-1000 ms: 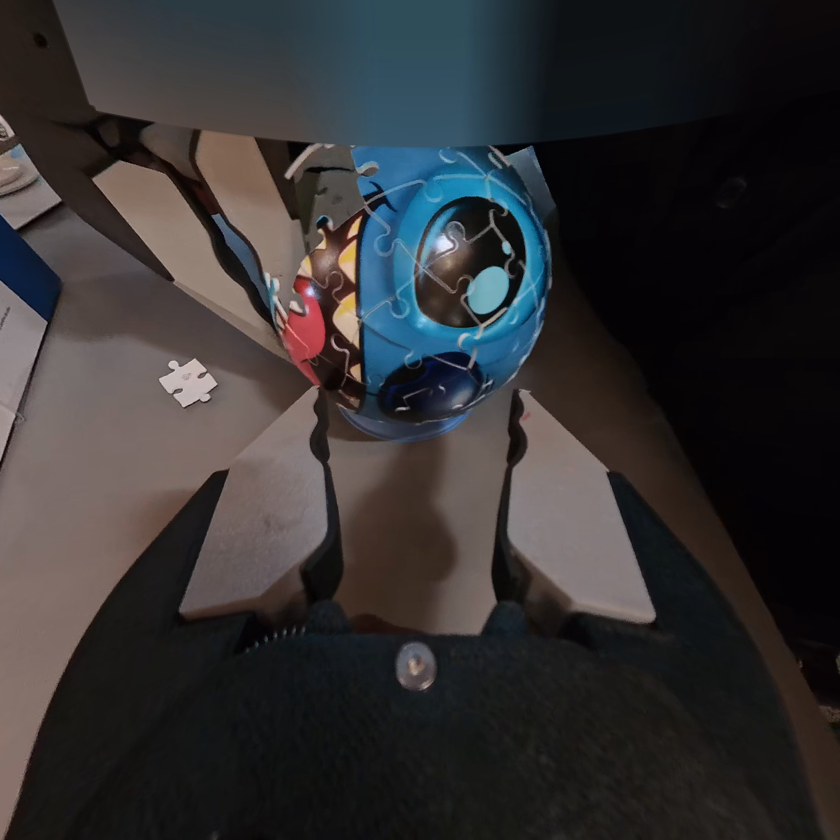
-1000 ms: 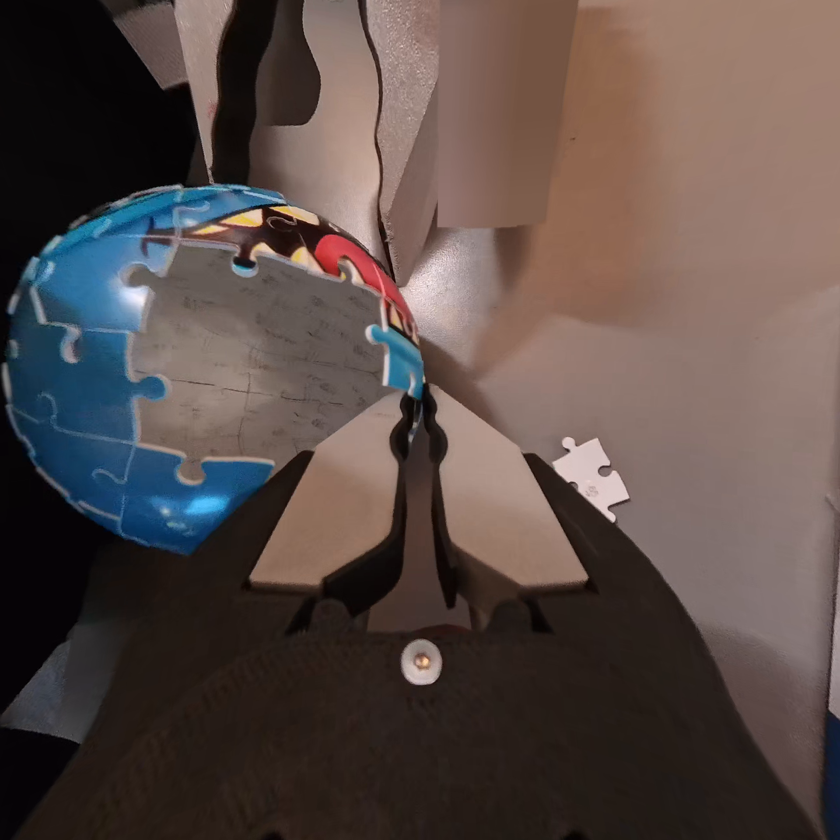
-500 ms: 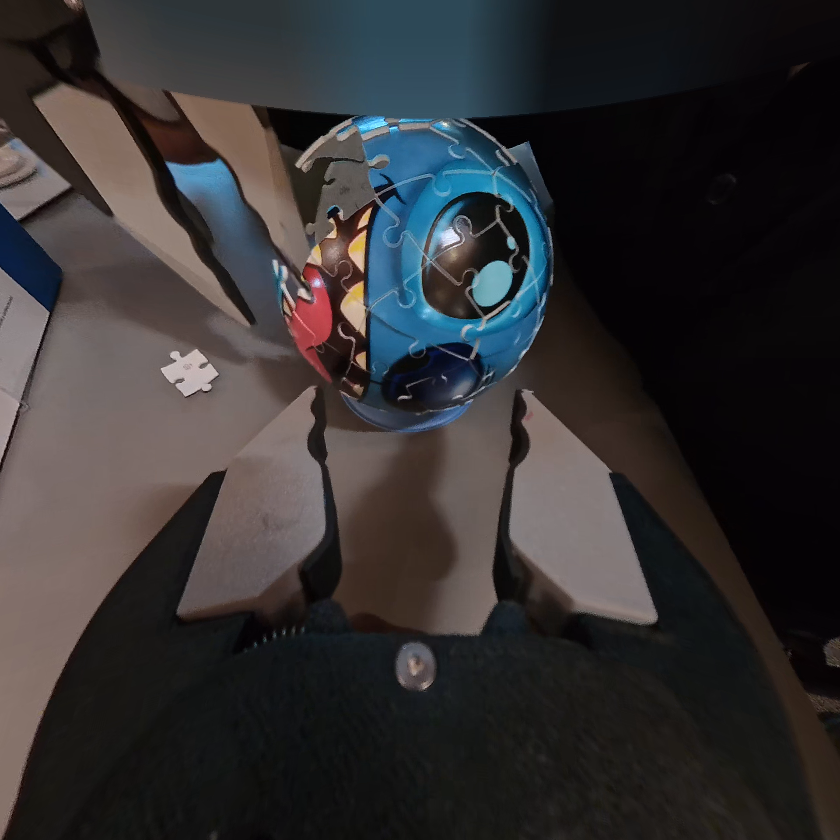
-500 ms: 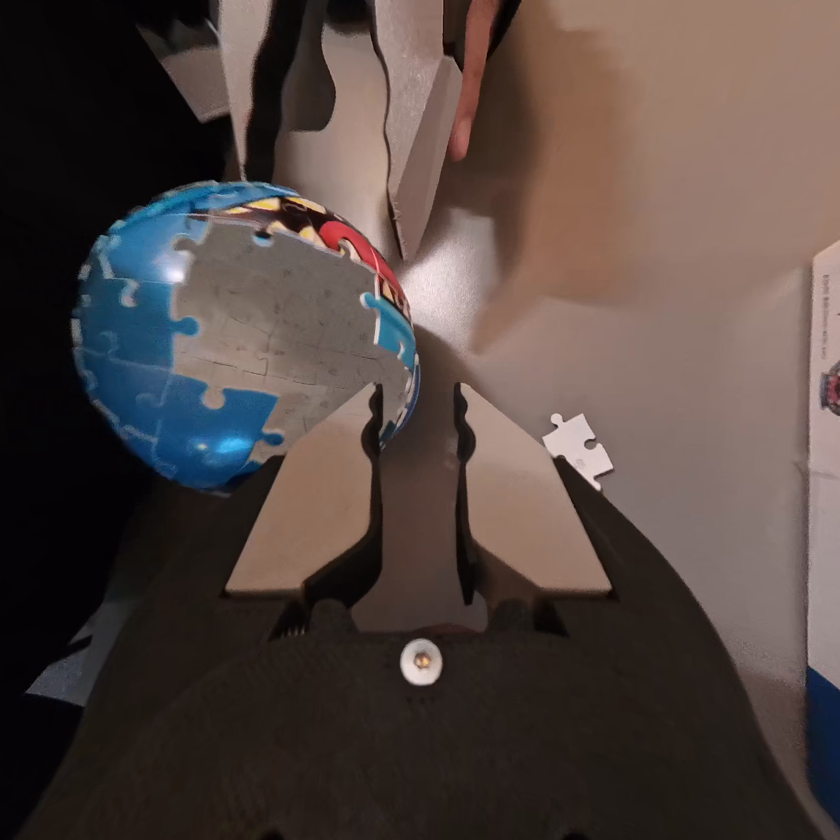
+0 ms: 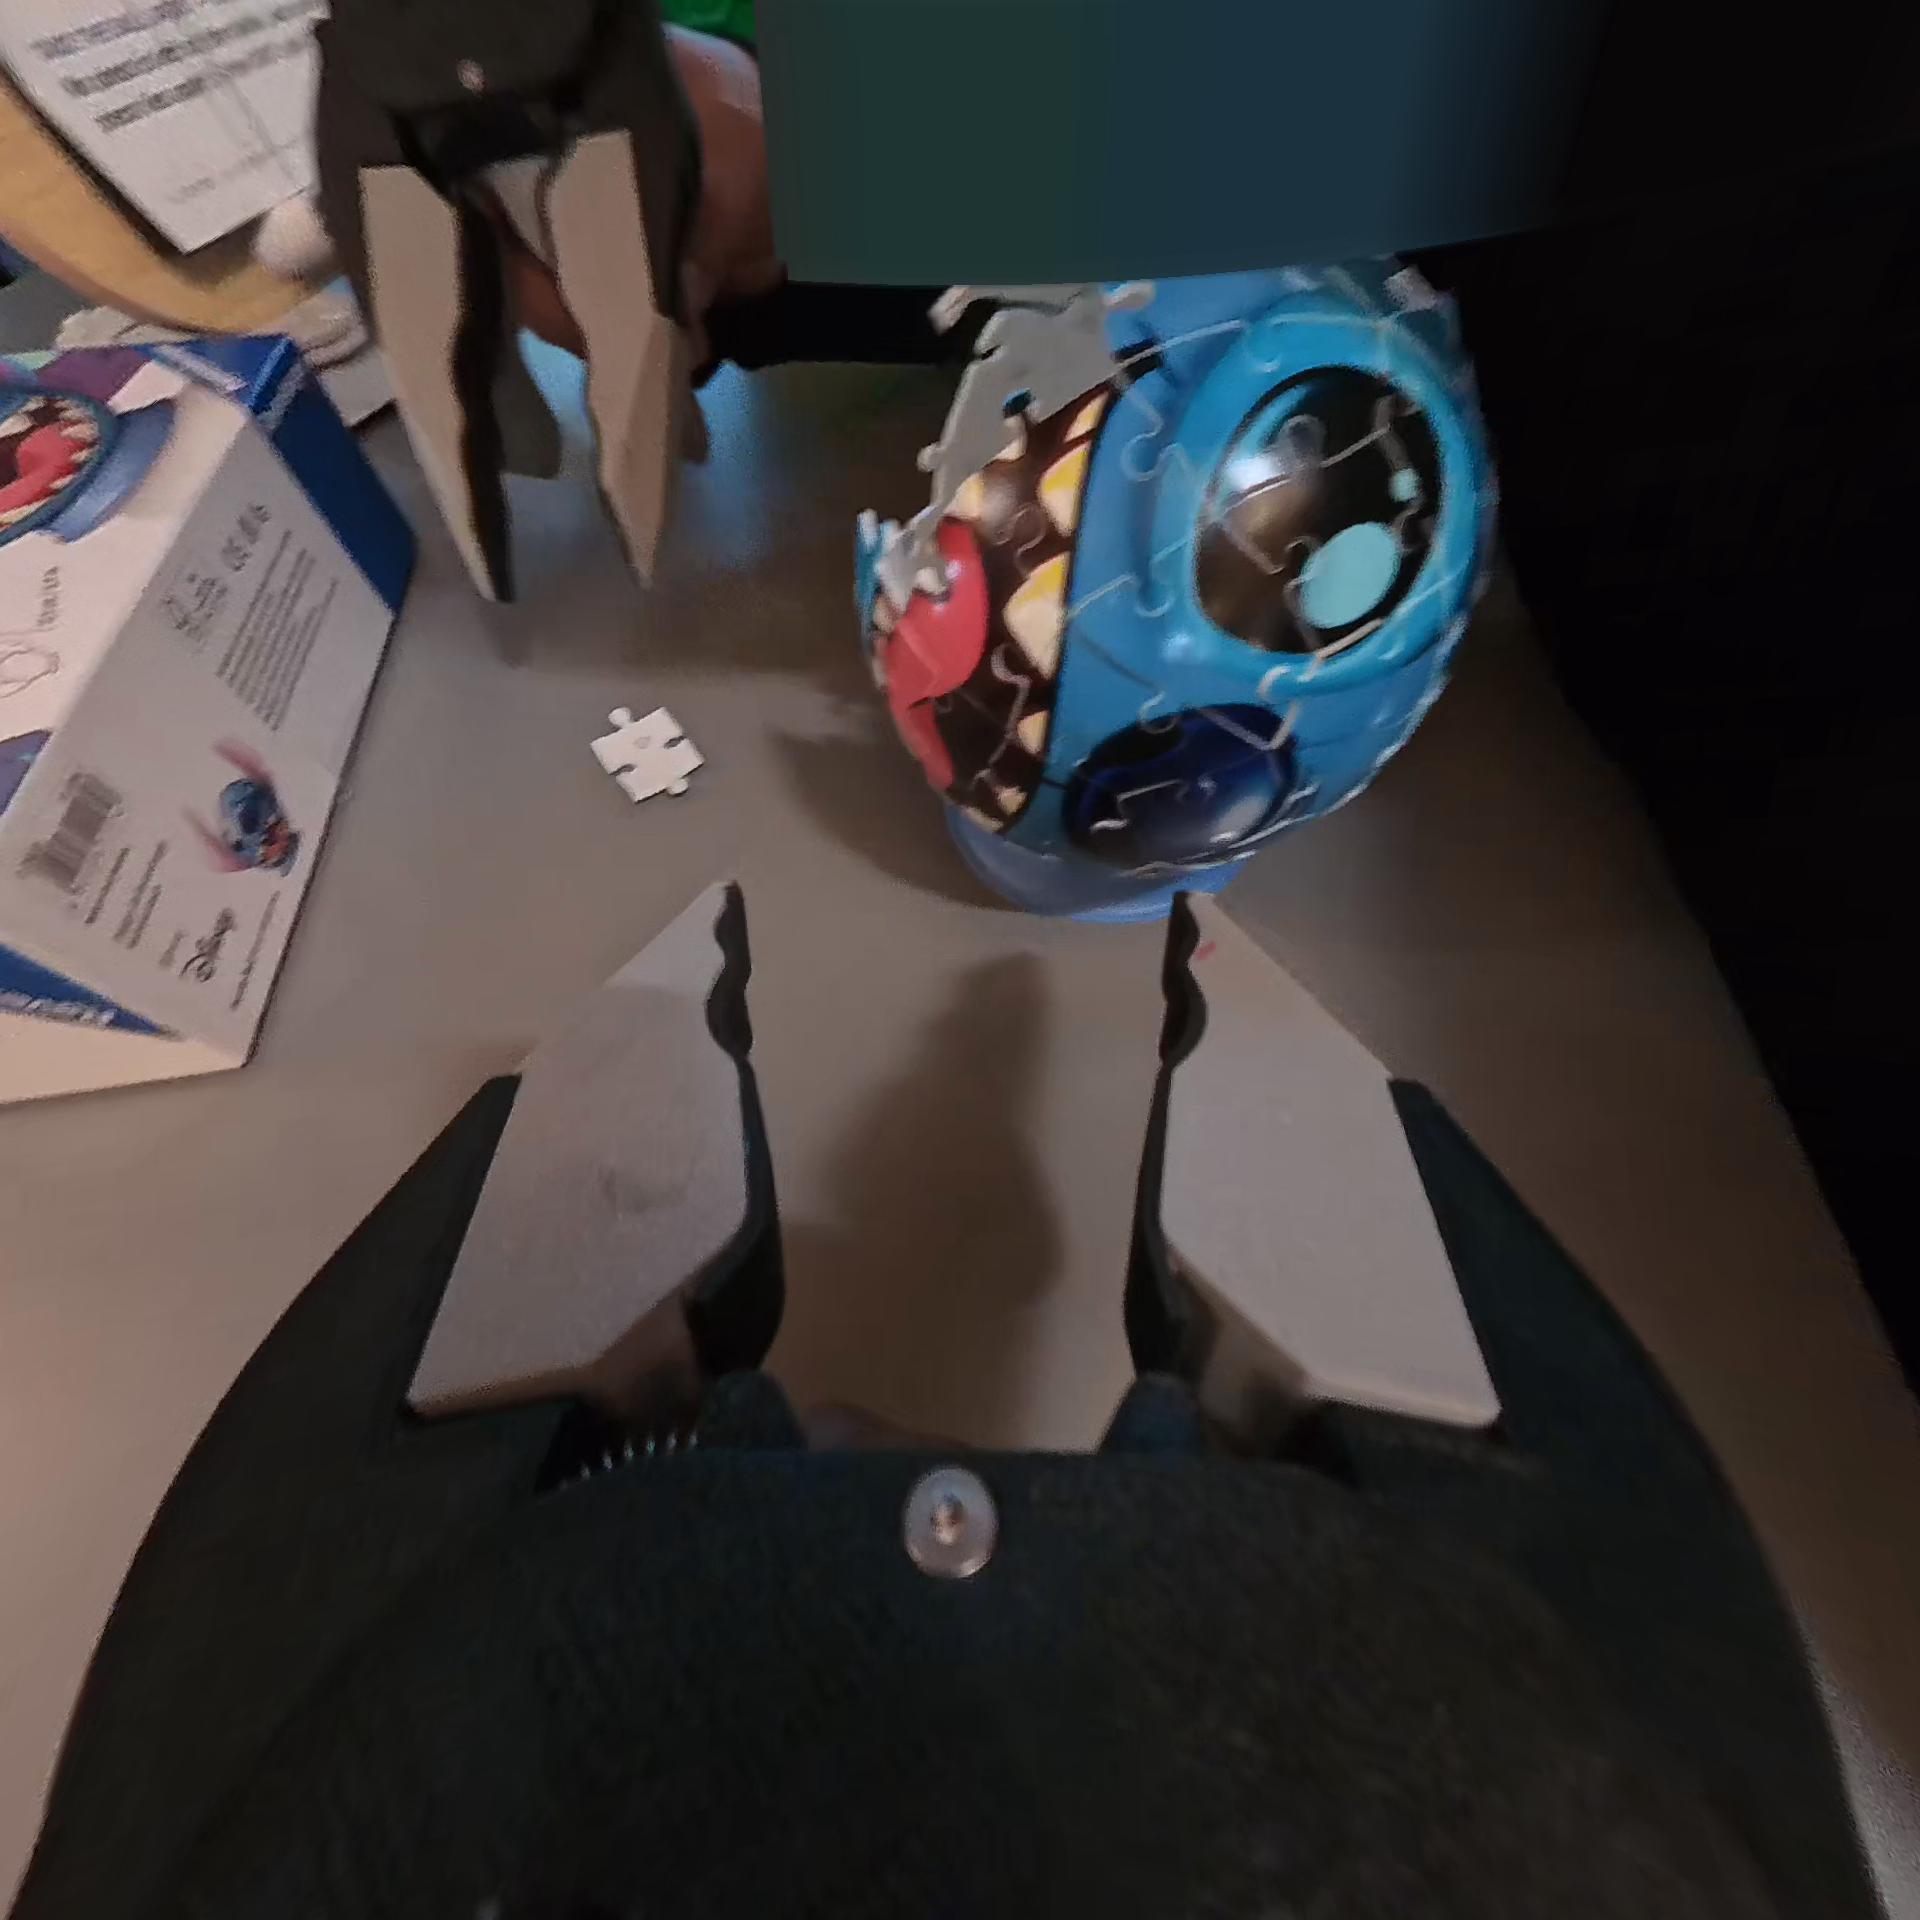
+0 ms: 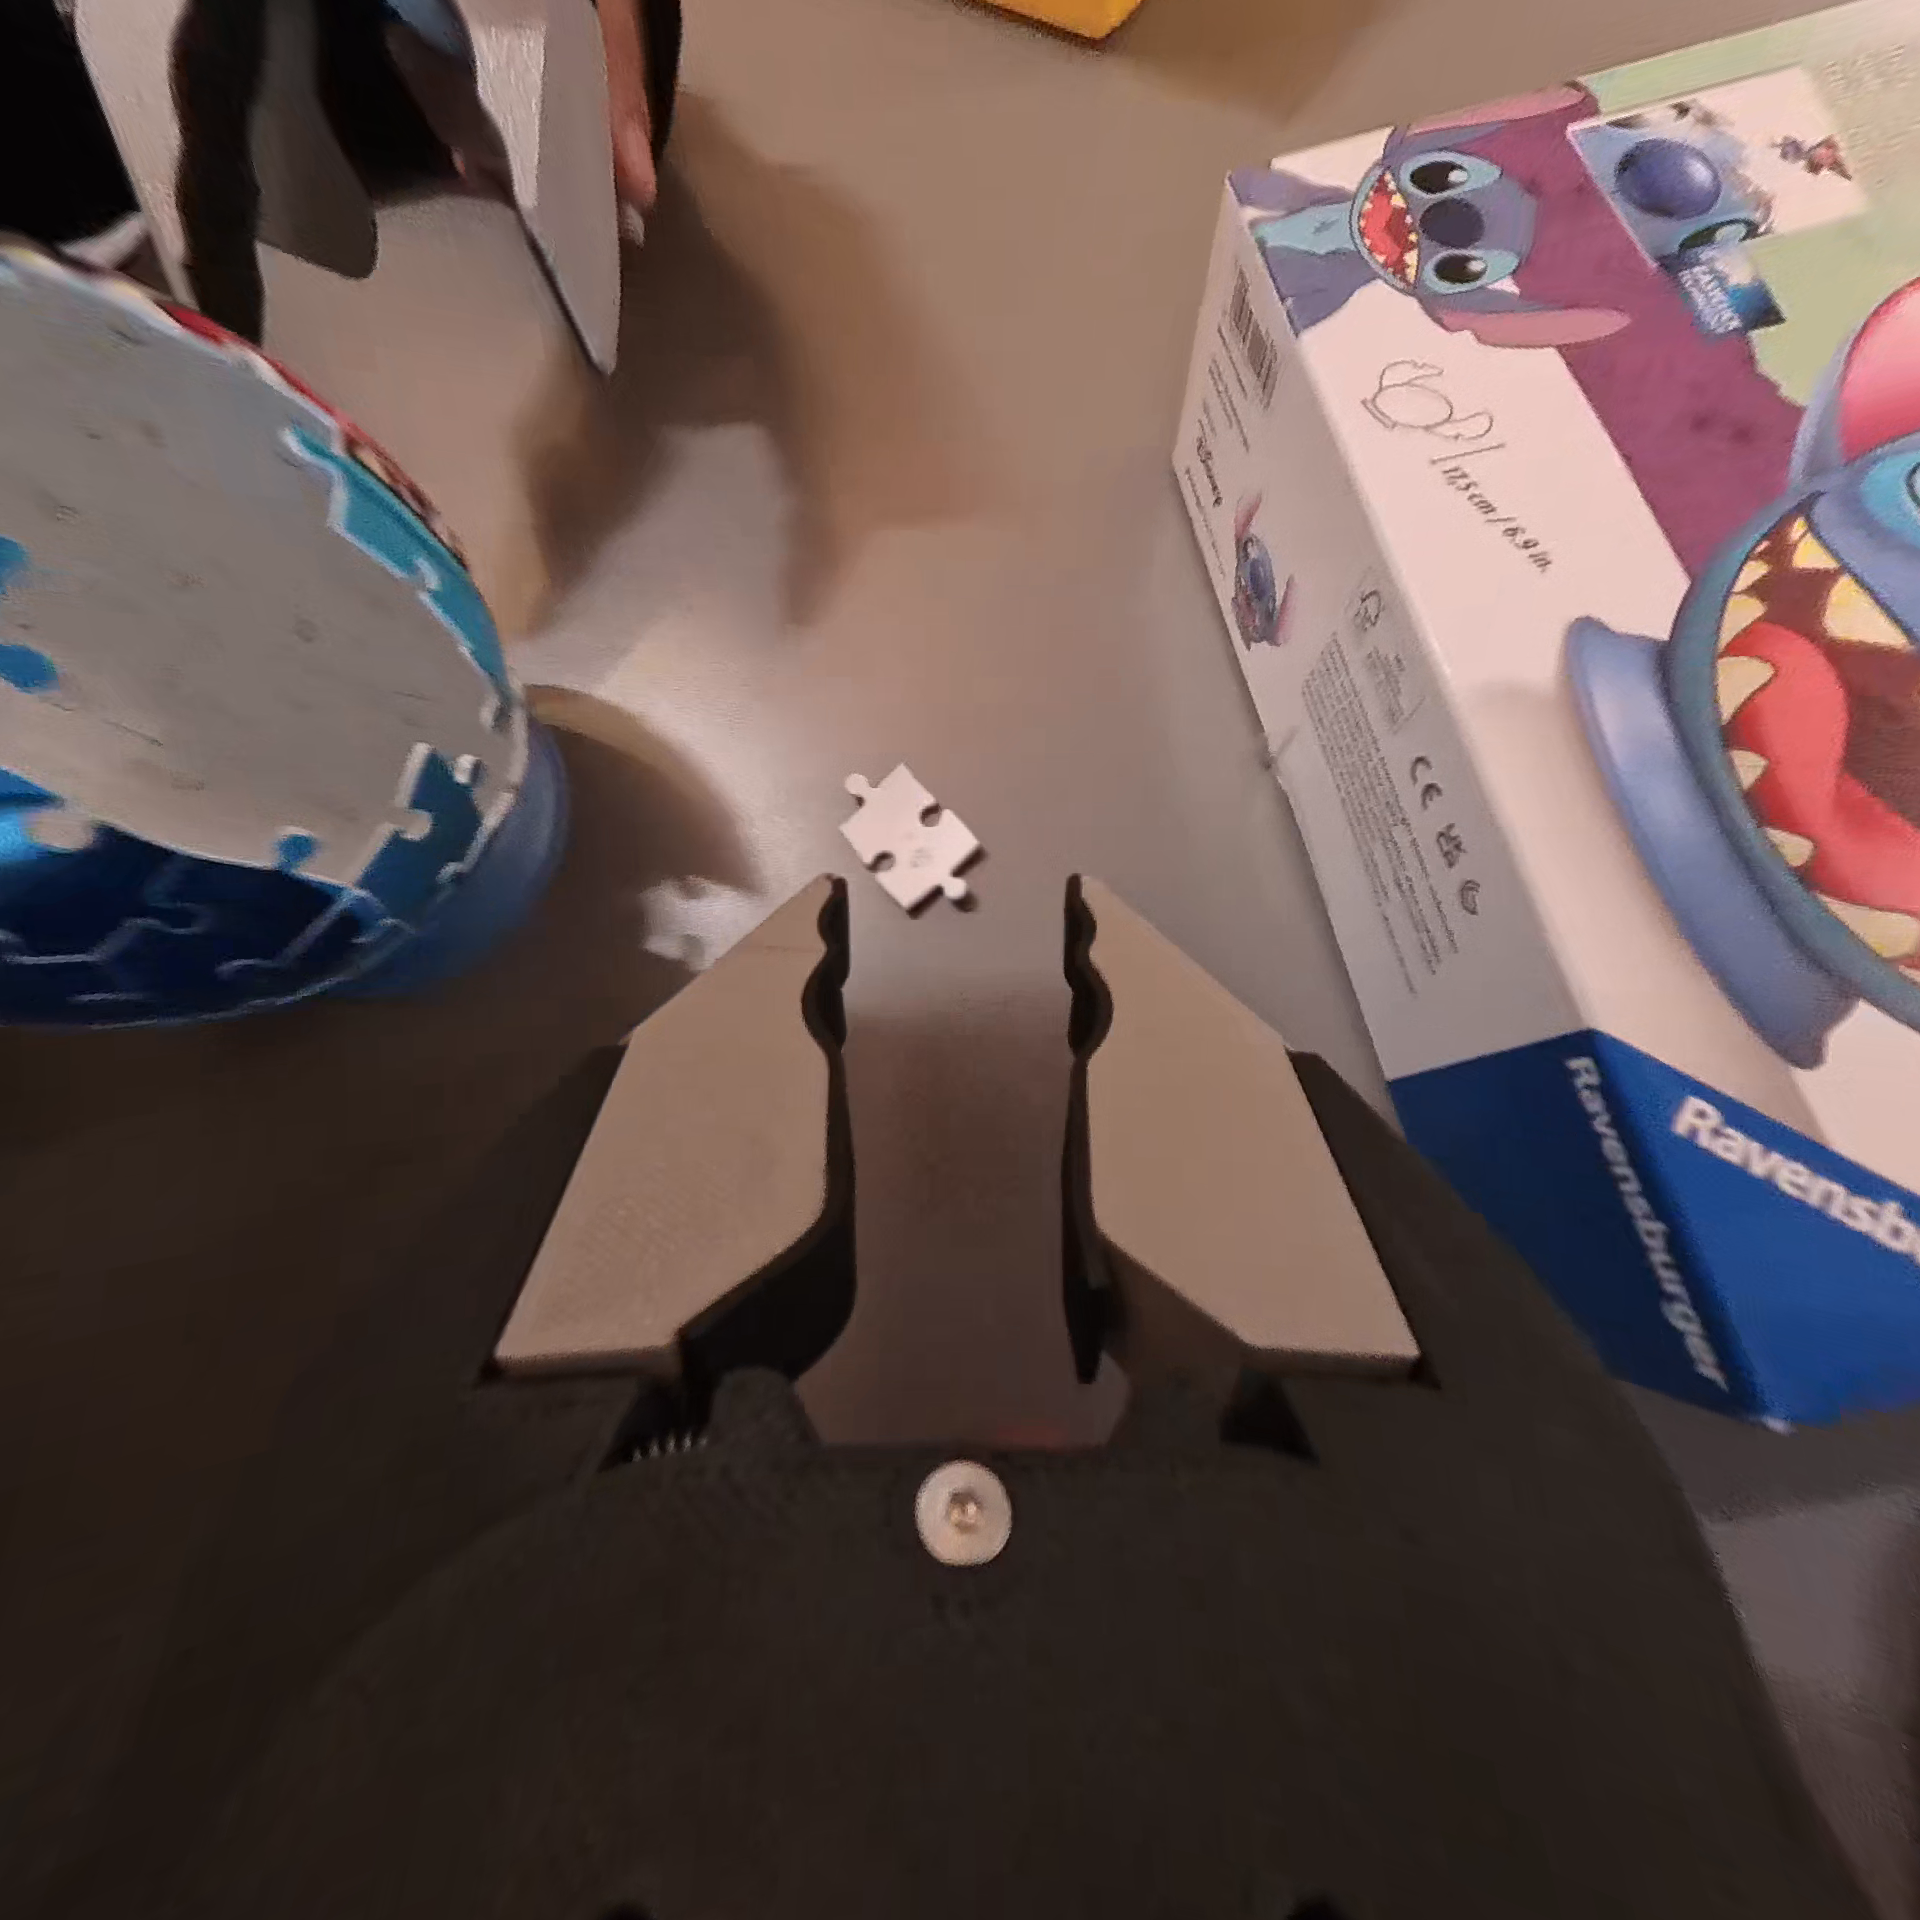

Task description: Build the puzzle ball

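Observation:
The puzzle ball (image 5: pixel 1174 603), blue with a big eye and a toothed red mouth, stands on a blue ring stand (image 5: pixel 1091 894) on the grey table. Its upper left has a gap with grey piece backs at the edge. My left gripper (image 5: pixel 956 904) is open and empty, just short of the stand. In the right wrist view the ball (image 6: pixel 239 665) shows a wide opening with its grey inside. My right gripper (image 6: pixel 956 894) is open and empty, its tips just short of a loose white puzzle piece (image 6: pixel 912 836), which also shows in the left wrist view (image 5: pixel 646 753).
The puzzle's box (image 6: pixel 1558 623) lies to the right of my right gripper and shows at the left in the left wrist view (image 5: pixel 177 675). The right gripper (image 5: pixel 551 416) hangs behind the loose piece there. A printed paper sheet (image 5: pixel 177 114) lies at the far left. To reach the loose white puzzle piece (image 6: pixel 912 836) in a straight line is about 5 cm for my right fingers, about 12 cm for my left. It is also in sight in the left wrist view (image 5: pixel 642 748).
My right gripper has let go of the ball's edge, opened, and moved right to the loose piece. My left gripper has drawn back and left. The ball stays on its stand.

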Available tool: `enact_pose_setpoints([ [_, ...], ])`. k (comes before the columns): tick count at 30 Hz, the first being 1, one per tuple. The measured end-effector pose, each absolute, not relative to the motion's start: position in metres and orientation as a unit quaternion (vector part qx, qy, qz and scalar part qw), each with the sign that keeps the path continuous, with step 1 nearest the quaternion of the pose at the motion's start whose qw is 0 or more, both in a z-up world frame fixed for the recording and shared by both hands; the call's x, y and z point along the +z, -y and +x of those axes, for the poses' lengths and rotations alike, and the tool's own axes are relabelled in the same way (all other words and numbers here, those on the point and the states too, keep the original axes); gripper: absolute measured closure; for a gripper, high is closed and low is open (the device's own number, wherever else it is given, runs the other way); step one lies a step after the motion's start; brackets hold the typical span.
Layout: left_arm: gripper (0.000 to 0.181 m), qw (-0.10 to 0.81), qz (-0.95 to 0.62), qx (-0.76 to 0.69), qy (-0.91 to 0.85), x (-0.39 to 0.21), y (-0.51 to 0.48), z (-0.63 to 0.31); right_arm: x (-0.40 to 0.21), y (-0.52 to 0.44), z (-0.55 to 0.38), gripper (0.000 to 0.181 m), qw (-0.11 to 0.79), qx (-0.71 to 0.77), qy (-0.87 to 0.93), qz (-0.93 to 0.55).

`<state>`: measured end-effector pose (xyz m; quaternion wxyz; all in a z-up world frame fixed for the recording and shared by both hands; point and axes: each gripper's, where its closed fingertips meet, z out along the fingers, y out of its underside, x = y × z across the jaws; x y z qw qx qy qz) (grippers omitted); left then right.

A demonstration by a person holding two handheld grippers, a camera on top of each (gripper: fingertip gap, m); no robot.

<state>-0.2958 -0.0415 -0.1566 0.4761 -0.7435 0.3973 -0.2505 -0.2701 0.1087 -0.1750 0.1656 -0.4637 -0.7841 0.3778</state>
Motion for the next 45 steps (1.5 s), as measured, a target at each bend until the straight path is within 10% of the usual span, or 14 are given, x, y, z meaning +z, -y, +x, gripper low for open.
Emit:
enact_pose_setpoints([
  [45,0.132,0.357,-0.854,-0.342,-0.161,-0.180,-0.077,-0.297,-0.176,-0.082,-0.287,0.158,0.338,0.357,0.791,-0.365],
])
